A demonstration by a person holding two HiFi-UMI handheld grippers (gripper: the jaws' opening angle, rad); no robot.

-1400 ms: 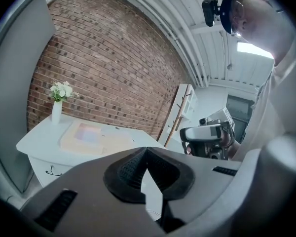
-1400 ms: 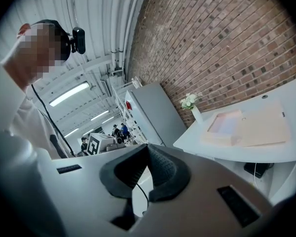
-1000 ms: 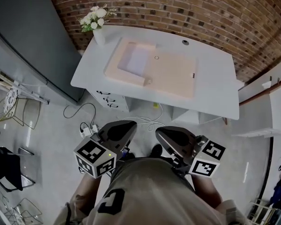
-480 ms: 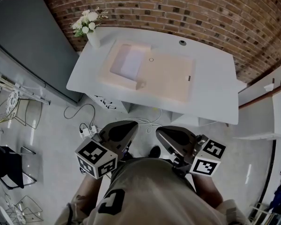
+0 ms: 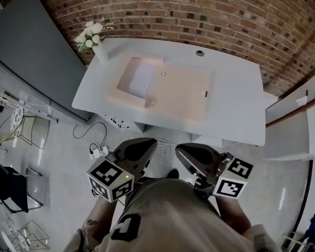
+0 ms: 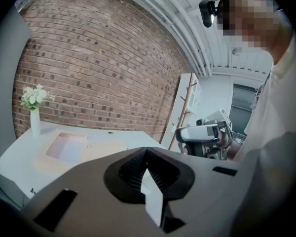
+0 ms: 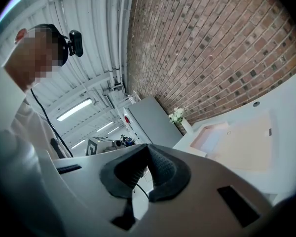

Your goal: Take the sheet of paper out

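Note:
A pale sheet of paper lies in the left part of a beige folder-like tray on the white table. The same sheet shows far off in the left gripper view, and small in the right gripper view. Both grippers are held close to my body, well short of the table and above the floor. My left gripper is shut with nothing in it. The right gripper is shut too, and empty.
A white vase of flowers stands at the table's back left corner. A grey panel leans left of the table. Cables and a power strip lie on the floor before me. Wire chairs stand at the left. A brick wall backs the table.
The table has slid left and slightly down in the head view as I move with both grippers. Both grippers keep their place before my body, jaws unchanged.

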